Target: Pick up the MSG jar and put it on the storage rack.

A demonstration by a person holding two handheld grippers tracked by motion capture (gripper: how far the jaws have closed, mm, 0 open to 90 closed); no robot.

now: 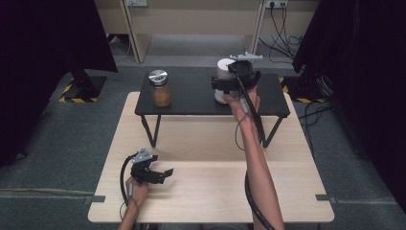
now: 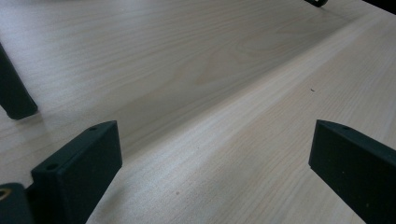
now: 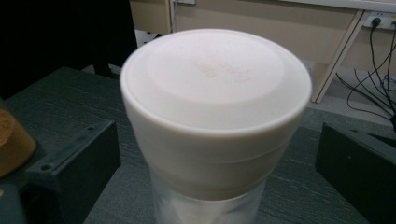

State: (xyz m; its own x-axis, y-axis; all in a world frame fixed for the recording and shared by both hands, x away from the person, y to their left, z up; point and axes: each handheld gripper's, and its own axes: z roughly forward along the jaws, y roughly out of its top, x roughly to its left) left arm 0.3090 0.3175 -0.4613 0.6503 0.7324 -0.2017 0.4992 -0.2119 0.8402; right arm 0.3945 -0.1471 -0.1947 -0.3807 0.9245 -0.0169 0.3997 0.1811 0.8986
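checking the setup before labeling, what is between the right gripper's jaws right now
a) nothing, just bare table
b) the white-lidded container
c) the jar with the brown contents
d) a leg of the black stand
b: in the right gripper view the white-lidded container stands between the two black jaws, which sit apart on either side of it with gaps showing, while the brown-filled jar stands farther left on the black stand.

In the high view, the right gripper (image 1: 238,76) is covering most of the white-lidded container (image 1: 223,67); contact between them cannot be determined. In the right gripper view, the bottom edge is cutting off the container's clear body (image 3: 205,207), and raised lettering on the lid (image 3: 219,70) is blurring beyond legibility. The left edge is cropping a brown jar (image 3: 11,140).
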